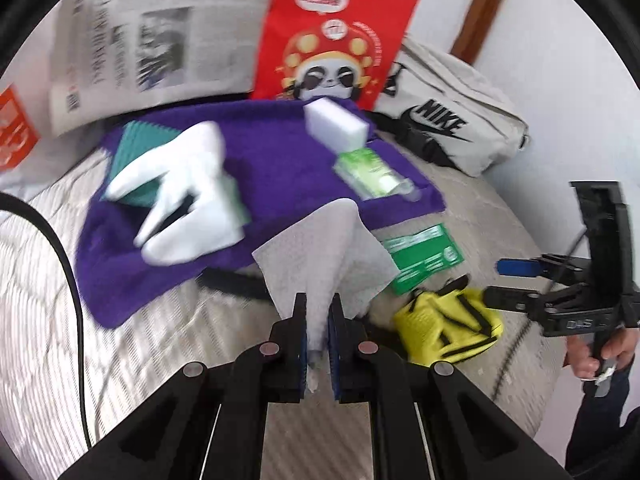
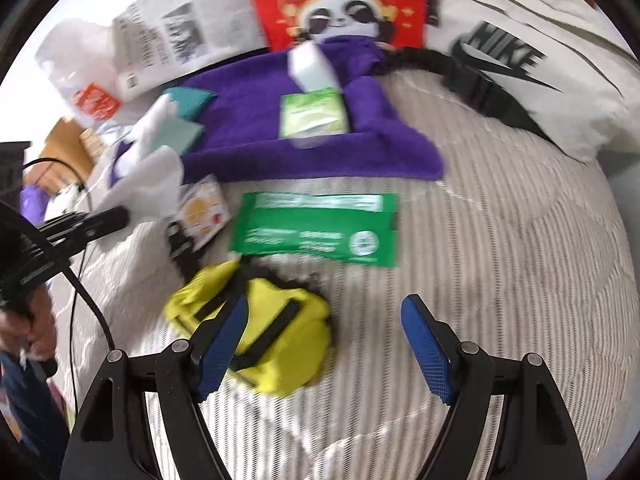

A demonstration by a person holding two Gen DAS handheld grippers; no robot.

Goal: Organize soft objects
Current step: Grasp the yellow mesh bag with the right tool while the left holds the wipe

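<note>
White paper towel clenched in left tongs; right tongs spread wide.

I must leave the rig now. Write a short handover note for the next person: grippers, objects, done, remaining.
Left gripper: shut on white paper towel, held above the bed.
Right gripper: open, empty, over yellow pouch.
On purple towel: white glove, white sponge, wipes pack.
Beside it: green packet.
Left: place paper towel, yellow pouch.
</note>
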